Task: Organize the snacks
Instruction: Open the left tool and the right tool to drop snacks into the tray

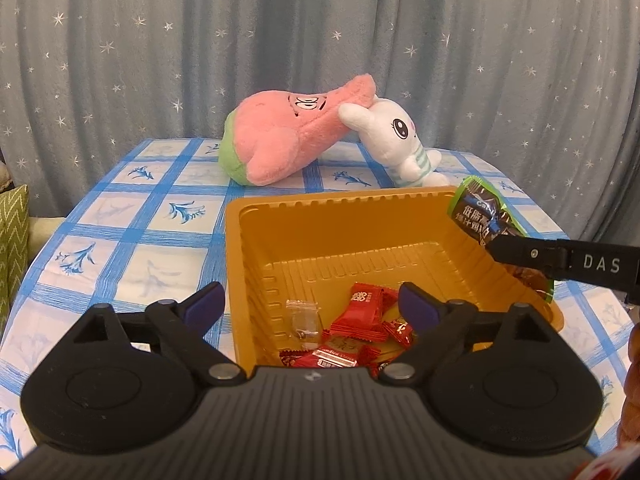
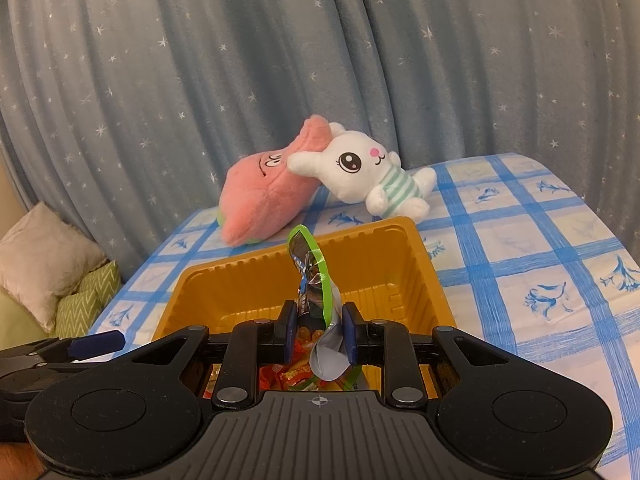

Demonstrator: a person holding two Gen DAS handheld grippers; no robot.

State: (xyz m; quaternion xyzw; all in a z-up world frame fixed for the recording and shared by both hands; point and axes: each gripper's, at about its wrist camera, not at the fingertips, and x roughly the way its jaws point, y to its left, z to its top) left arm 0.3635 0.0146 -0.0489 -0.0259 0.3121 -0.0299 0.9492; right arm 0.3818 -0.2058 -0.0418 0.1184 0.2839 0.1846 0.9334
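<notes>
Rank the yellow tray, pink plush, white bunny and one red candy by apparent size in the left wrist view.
1. yellow tray, though it is nearer the camera
2. pink plush
3. white bunny
4. red candy

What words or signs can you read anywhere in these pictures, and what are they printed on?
"DAS": white letters on the right gripper.
"低脂": on the green-edged snack packet it holds; the remaining print is too crumpled to read.
Red candy wrappers in the yellow tray: white print, too blurred.
</notes>
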